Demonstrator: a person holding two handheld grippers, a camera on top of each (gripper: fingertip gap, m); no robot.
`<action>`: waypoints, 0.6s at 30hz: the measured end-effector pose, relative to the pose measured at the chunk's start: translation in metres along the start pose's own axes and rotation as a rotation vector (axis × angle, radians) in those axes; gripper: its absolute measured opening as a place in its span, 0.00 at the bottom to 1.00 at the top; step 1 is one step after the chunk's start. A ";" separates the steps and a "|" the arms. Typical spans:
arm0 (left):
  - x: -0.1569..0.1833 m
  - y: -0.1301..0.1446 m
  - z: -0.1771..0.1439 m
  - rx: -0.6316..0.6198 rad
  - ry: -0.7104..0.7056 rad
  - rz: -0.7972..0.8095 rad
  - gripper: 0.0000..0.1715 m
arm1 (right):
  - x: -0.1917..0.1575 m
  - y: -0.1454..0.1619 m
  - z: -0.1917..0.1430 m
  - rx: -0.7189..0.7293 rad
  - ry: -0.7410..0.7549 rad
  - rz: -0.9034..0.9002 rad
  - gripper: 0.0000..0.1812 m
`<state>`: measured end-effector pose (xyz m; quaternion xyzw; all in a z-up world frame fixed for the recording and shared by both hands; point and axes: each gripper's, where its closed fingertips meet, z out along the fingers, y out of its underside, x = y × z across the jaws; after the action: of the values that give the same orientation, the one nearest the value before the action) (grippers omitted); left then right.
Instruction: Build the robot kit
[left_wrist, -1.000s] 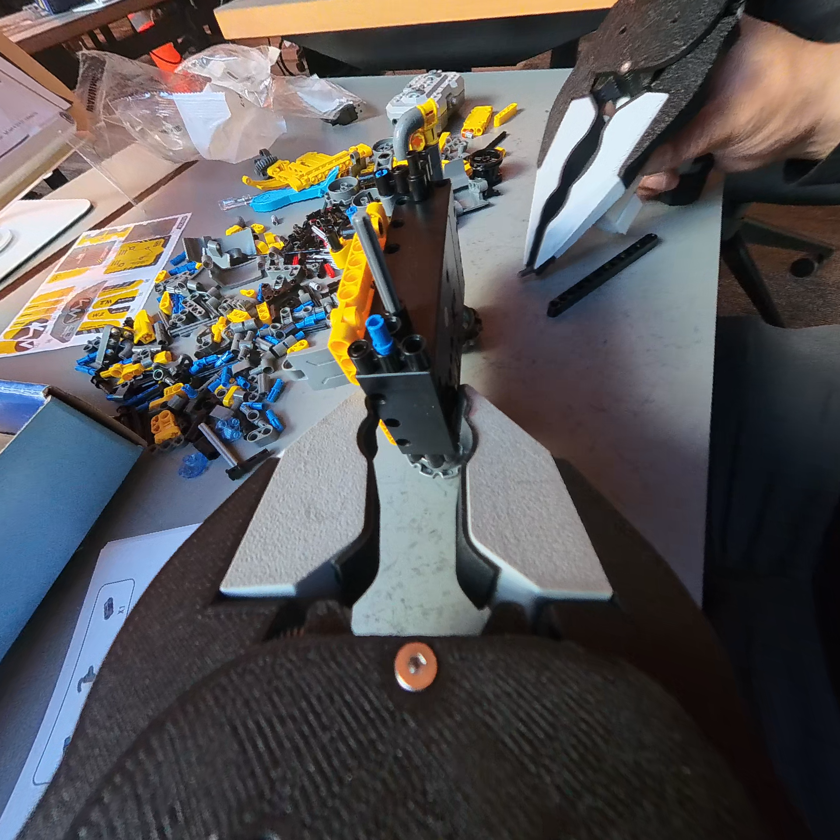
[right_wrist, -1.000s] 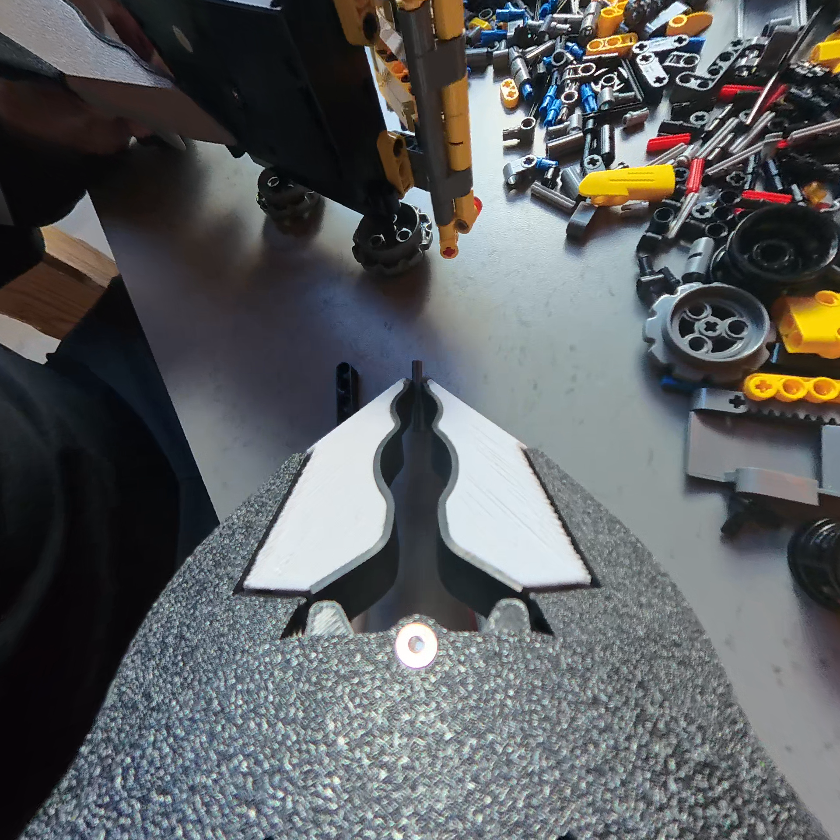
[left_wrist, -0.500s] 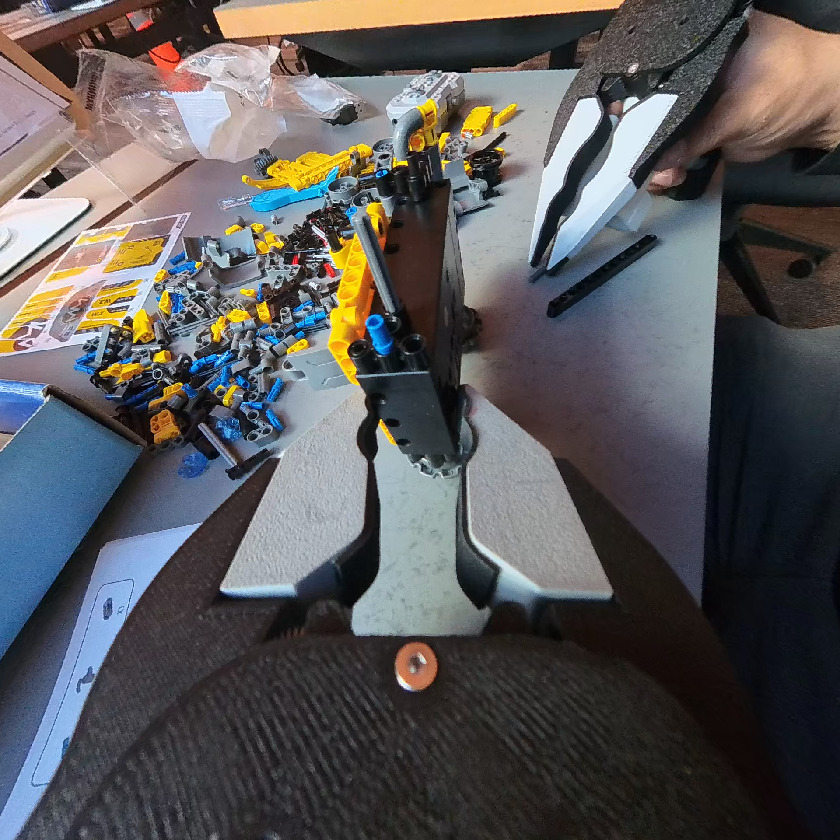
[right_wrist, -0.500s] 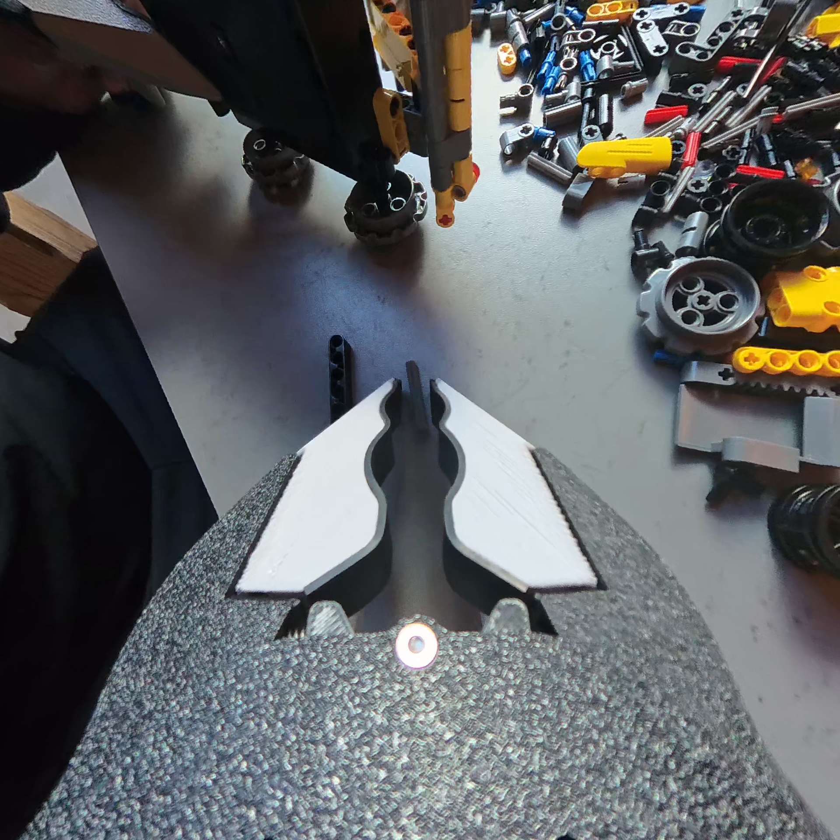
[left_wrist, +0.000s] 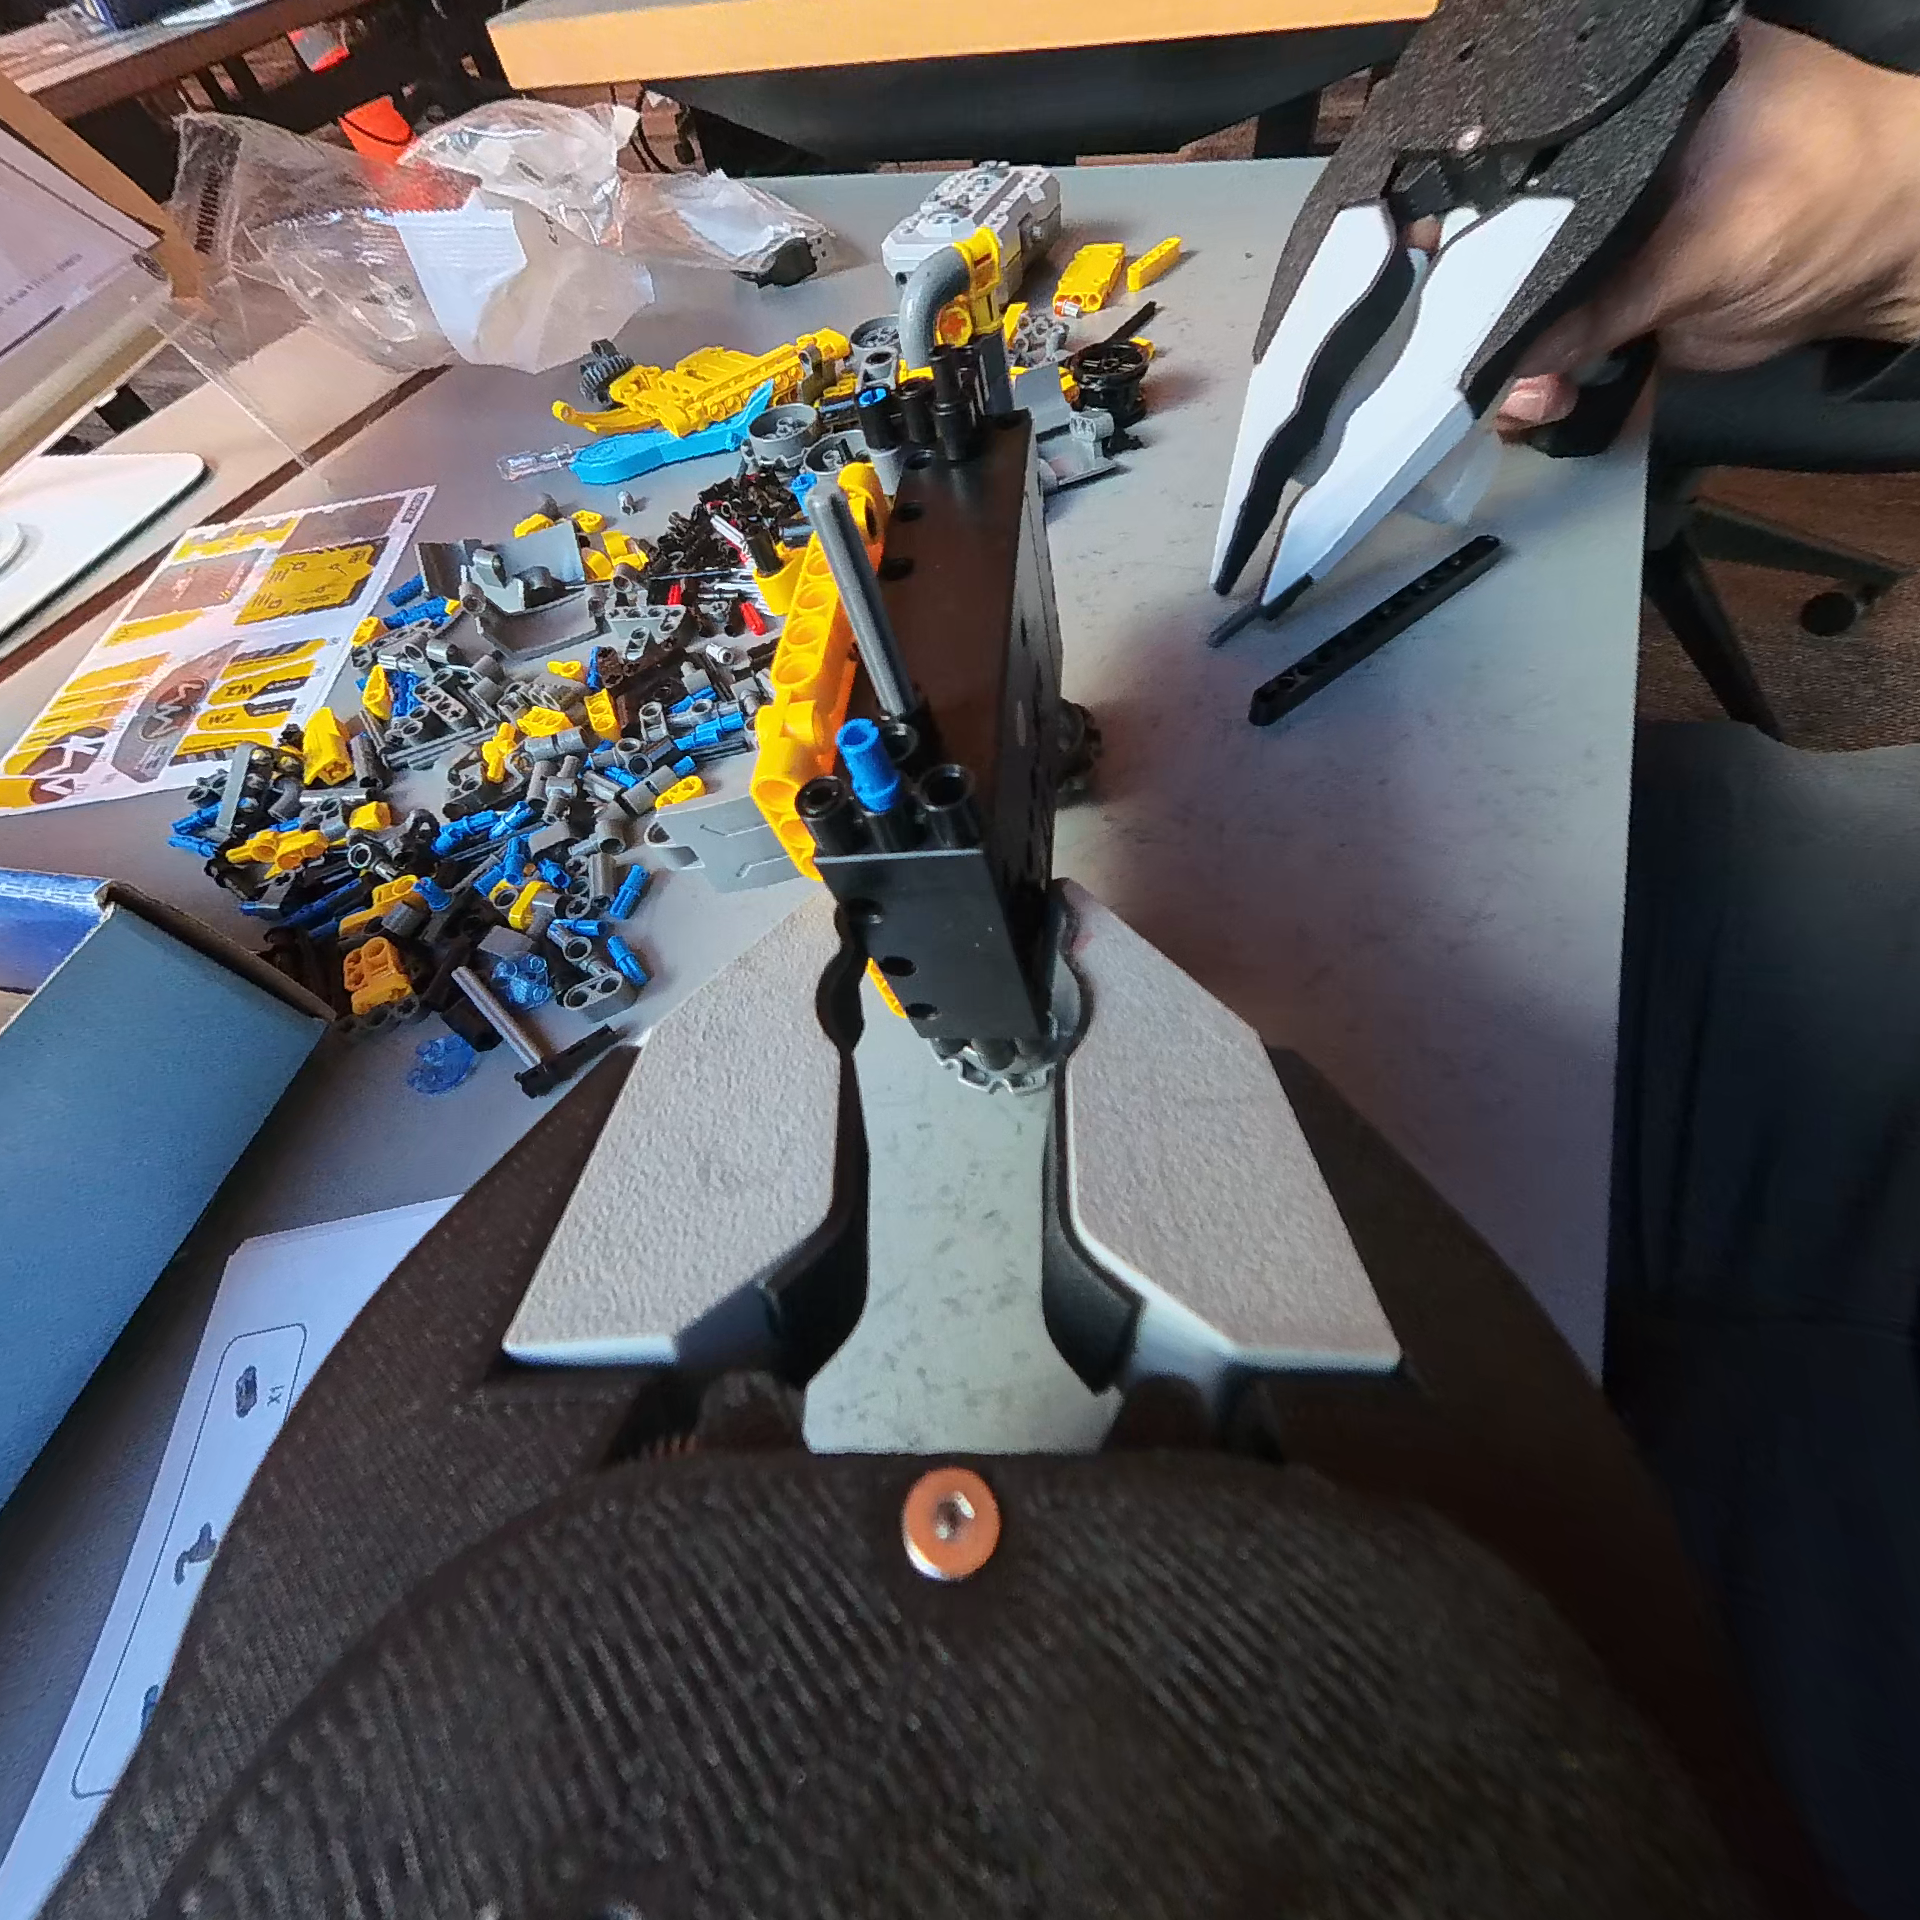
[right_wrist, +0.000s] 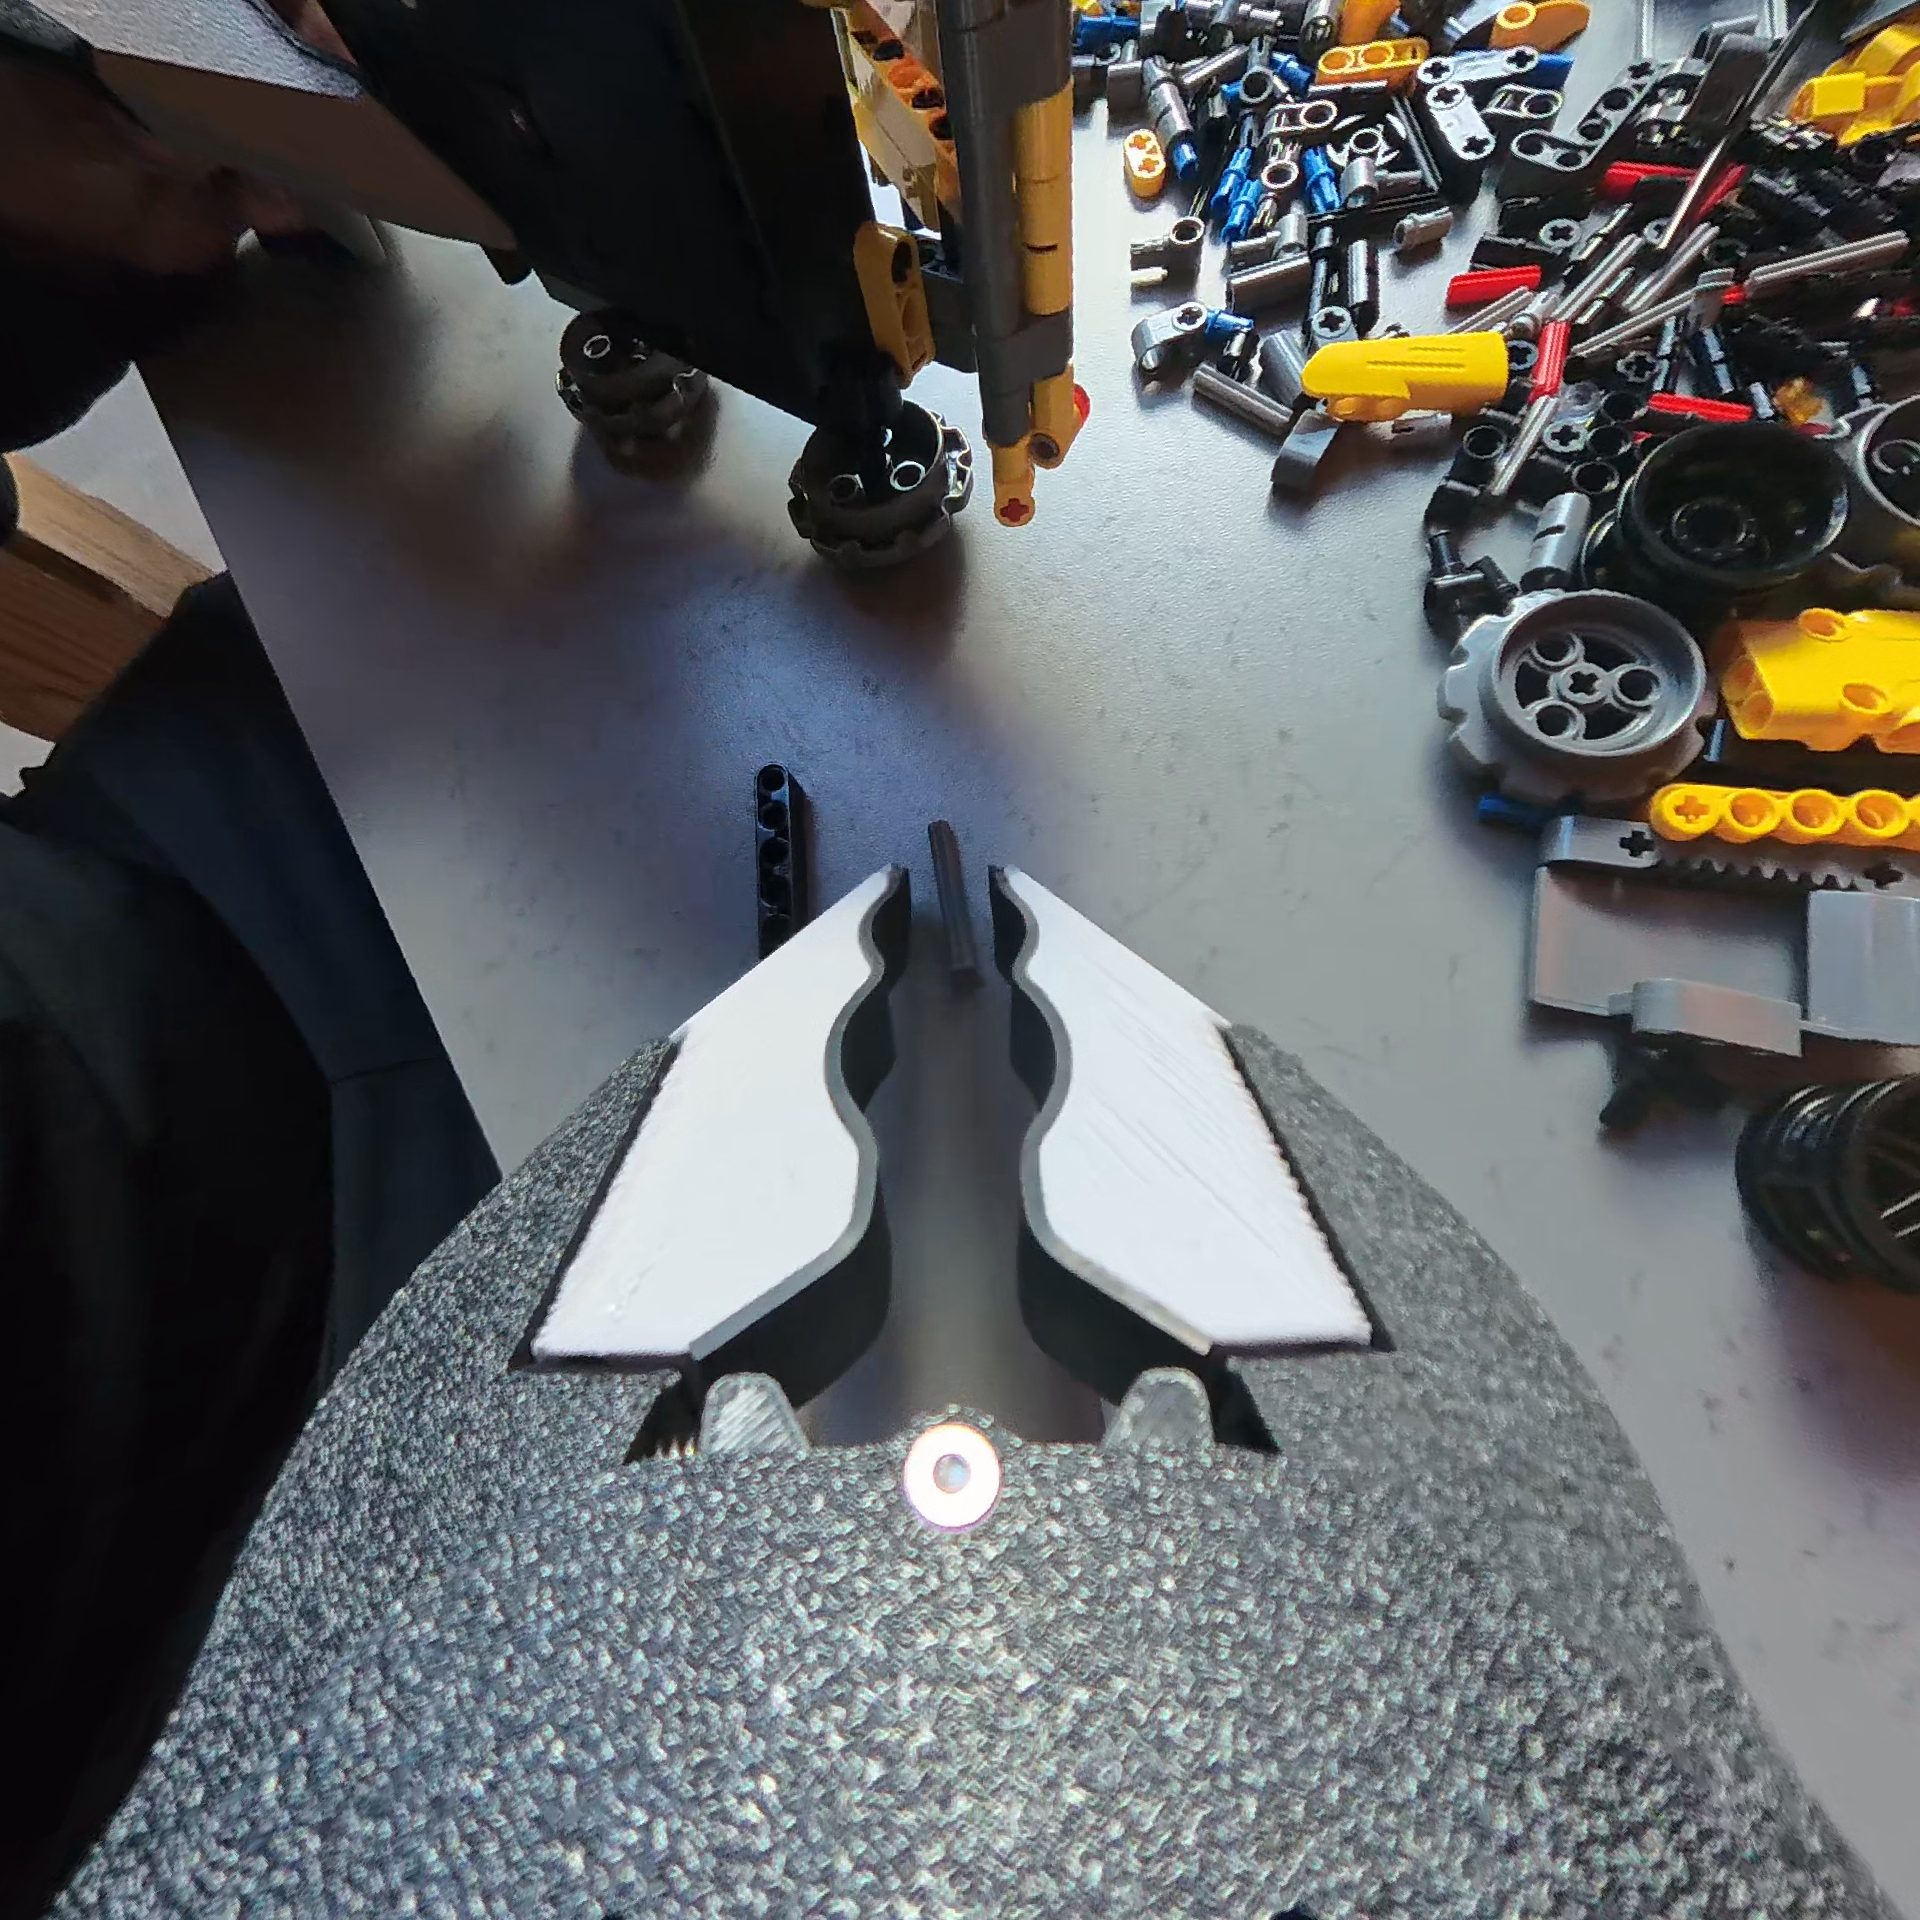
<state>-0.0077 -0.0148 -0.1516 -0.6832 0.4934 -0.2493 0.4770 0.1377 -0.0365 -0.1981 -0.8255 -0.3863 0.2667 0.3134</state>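
A second ago the right gripper was pinched onto a short black axle; half a second ago its jaws had begun to part, and now they stand clearly apart, with the axle lying loose between the fingertips on the grey table, touching neither so far as can be seen. The left gripper has not changed: its jaws stay clamped on the near end of the black and yellow brick-built chassis, which points away from it.

Only the right wrist view shows the chassis's black toothed wheels resting on the table, and the gap beside the axle. Only the left wrist view shows the person's hand on the right gripper, the full length of the long black beam just beside its tips, the pile of loose parts, the sticker sheet, the plastic bags and the blue box.
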 end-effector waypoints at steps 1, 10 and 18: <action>0.000 0.000 0.000 0.000 0.000 0.000 0.17 | 0.000 0.000 0.000 0.005 0.001 0.000 0.09; 0.000 0.000 0.000 0.000 0.001 -0.001 0.17 | -0.006 -0.008 -0.010 0.078 0.008 -0.006 0.14; 0.000 0.000 0.000 0.000 -0.004 0.007 0.17 | -0.024 -0.011 -0.029 0.131 0.025 -0.055 0.16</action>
<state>-0.0072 -0.0148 -0.1515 -0.6820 0.4949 -0.2464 0.4789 0.1388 -0.0594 -0.1659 -0.7956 -0.3865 0.2725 0.3787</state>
